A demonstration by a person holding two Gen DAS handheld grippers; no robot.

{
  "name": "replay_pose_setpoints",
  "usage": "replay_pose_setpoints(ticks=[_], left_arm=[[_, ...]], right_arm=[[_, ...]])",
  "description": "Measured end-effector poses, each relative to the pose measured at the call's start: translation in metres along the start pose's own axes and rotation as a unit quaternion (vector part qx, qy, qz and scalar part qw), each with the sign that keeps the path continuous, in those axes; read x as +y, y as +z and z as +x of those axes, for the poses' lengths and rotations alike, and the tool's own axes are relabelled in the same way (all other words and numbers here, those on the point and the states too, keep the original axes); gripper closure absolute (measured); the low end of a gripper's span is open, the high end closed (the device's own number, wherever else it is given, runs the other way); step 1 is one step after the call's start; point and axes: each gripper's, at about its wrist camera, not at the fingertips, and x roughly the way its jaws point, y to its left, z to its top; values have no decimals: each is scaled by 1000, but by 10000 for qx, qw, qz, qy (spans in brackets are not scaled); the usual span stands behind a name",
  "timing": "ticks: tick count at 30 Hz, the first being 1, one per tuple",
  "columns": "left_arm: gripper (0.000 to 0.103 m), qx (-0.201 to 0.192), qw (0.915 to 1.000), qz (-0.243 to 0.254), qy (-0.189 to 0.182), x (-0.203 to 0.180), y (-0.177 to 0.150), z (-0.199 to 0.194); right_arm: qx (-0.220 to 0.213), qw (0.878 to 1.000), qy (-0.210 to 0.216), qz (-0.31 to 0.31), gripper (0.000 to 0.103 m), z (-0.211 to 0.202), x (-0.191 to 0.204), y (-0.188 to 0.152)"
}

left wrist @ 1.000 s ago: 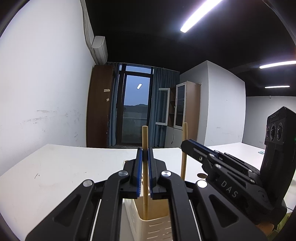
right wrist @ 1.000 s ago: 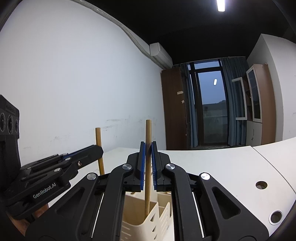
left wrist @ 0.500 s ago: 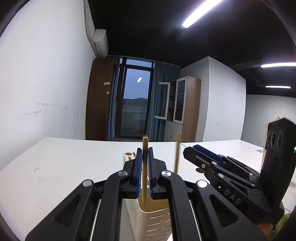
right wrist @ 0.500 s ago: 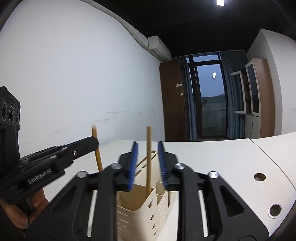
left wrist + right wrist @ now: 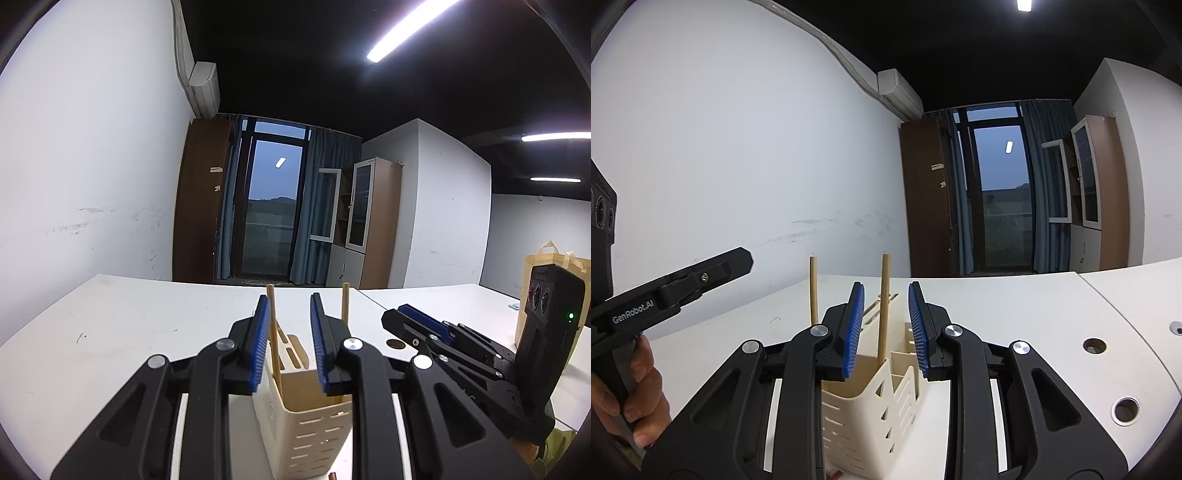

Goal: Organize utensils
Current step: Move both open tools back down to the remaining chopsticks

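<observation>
From the left wrist view, the left gripper (image 5: 289,339) stands with its jaws spread, holding nothing; a slim wooden stick (image 5: 274,339) rises between the blue pads, close to the left one but, as far as I can judge, free of it, its foot down inside the cream slotted utensil holder (image 5: 314,428) on the white table (image 5: 110,332). A second wooden stick (image 5: 345,302) stands upright further right, apparently in the same holder, with the right gripper (image 5: 402,317) beside it. From the right wrist view, the right gripper (image 5: 885,325) is likewise spread and empty, one stick (image 5: 883,310) standing between its pads in a front compartment of the holder (image 5: 871,402), the other stick (image 5: 813,291) to its left, near the left gripper (image 5: 746,258). Both utensils seem delivered; whether more wait elsewhere I cannot tell. The sticks look plain, round, pale and slightly tilted.
</observation>
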Motion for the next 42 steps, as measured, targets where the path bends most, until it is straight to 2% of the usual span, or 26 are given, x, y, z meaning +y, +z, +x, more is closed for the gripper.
replay_pose_setpoints(ticks=[4,7,8,11,17,21,24,26,27,36,42], left_arm=[[81,77,10000,7,7,-5,4,-9],[71,201,9998,44,29,-8,5,-16],[71,252,9997,60,36,-8,4,-18],[65,386,9992,64,30,-9,1,-26],[58,705,9974,44,109,-11,-8,-38],[57,1063,9941,9,200,-8,-21,-37],[57,1359,9904,-6,255,-5,-28,-34],[46,1562,9871,-23,342,-2,-32,-32],[45,1625,9860,-10,376,-2,-34,-31],[45,2088,9760,-60,625,13,-46,-33],[45,2639,9623,53,655,10,-64,-21]], right_arm=[[25,10000,-78,-17,73,-7,2,1],[75,9999,-139,-51,73,-15,4,0],[125,9998,-151,-69,72,-17,5,1],[243,9995,-167,-101,66,-27,10,1],[568,9982,-169,-79,62,-41,21,-5],[930,9954,-227,-37,61,-45,27,-19],[1226,9922,-211,22,56,-44,29,-29],[1342,9907,-245,5,53,-46,31,-35],[1446,9891,-273,-30,52,-46,33,-38],[2225,9742,-372,-2,50,-52,39,-66],[2817,9588,-367,21,45,-46,43,-78]])
